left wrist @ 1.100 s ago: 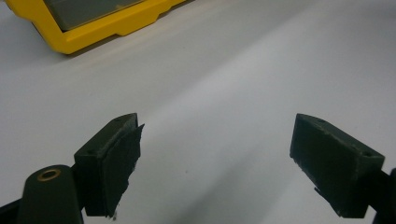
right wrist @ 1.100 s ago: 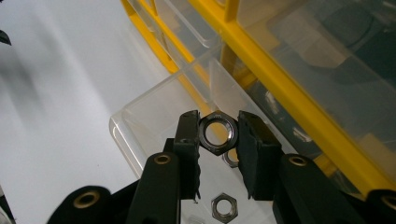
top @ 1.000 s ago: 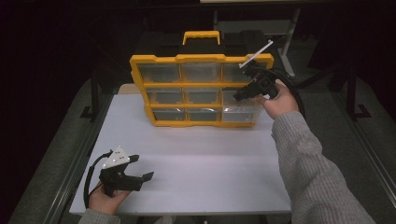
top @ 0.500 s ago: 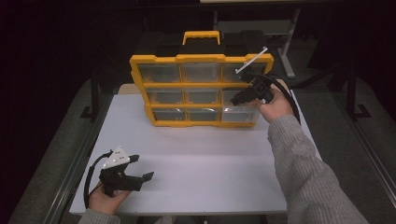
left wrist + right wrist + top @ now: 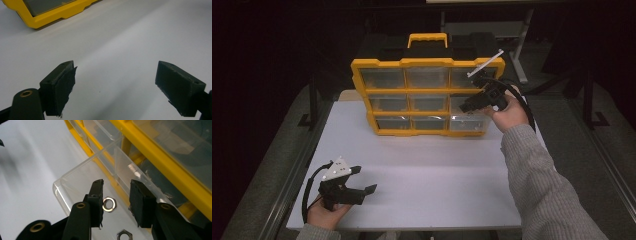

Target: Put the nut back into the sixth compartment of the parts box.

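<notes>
Right gripper view: right gripper [image 5: 116, 195], jaws partly spread, empty, above drawer [image 5: 75, 177]; nut [image 5: 109, 204] beside its left jaw. Centre over nut before closing.

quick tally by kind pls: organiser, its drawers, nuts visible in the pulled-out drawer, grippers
Yellow plastic drawer organiser: 1
Clear plastic drawers: 9
Silver metal hex nuts in the open drawer: 2 in the right gripper view
Black two-jaw grippers, left gripper and right gripper: 2
Total: 14
</notes>
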Demonstrator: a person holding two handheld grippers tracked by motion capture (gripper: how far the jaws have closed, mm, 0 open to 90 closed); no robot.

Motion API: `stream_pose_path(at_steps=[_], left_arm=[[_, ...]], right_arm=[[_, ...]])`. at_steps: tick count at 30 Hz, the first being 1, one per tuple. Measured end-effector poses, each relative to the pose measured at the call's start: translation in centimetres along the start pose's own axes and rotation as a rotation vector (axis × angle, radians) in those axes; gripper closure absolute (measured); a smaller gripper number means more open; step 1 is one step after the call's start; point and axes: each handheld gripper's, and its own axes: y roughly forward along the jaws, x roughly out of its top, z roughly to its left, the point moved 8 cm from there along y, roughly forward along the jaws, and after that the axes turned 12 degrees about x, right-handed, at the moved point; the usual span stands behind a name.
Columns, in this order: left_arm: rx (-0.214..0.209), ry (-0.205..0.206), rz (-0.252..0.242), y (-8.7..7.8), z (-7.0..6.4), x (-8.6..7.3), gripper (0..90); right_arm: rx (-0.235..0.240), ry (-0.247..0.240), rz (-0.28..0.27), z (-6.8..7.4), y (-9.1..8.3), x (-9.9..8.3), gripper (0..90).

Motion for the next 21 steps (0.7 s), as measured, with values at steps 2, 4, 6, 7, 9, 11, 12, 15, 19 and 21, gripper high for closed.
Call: stream_pose_path(at_steps=[2,4,6,7,9,11,12,15,19,21], left_arm=[[0.0,-0.001,0.0,0.0,0.0,0.0,16.0],[0.001,0.003,0.0,0.0,0.0,0.0,16.0],[0.001,0.006,0.0,0.0,0.0,0.0,16.0],[0.001,0.01,-0.001,0.0,0.0,0.0,16.0],[0.001,0.01,-0.002,0.0,0.0,0.0,16.0],[0.001,0.005,0.0,0.0,0.0,0.0,16.0],[0.001,0.001,0.001,0.0,0.0,0.0,16.0],[0.003,0.005,-0.001,0.0,0.1,0.0,16.0],[0.003,0.0,-0.003,0.0,0.0,0.1,16.0],[0.004,0.006,-0.003,0.0,0.0,0.1,16.0]], right_arm=[[0.004,0.002,-0.013,0.2,-0.5,0.0,60.6],[0.003,0.0,-0.023,0.4,-0.9,0.0,60.2],[0.006,-0.003,-0.033,0.6,-1.3,-0.1,59.6],[0.008,-0.002,-0.036,0.6,-1.5,-0.2,59.3],[0.009,0.001,-0.043,0.7,-2.0,-0.4,58.5],[0.008,0.0,-0.055,0.7,-2.4,-0.5,57.8],[0.01,0.004,-0.059,0.8,-2.7,-0.6,57.1],[0.003,-0.003,-0.066,1.1,-3.2,-0.8,55.1],[0.002,-0.014,-0.078,1.6,-3.9,-1.2,53.3],[0.0,-0.016,-0.084,1.9,-4.2,-1.3,52.1]])
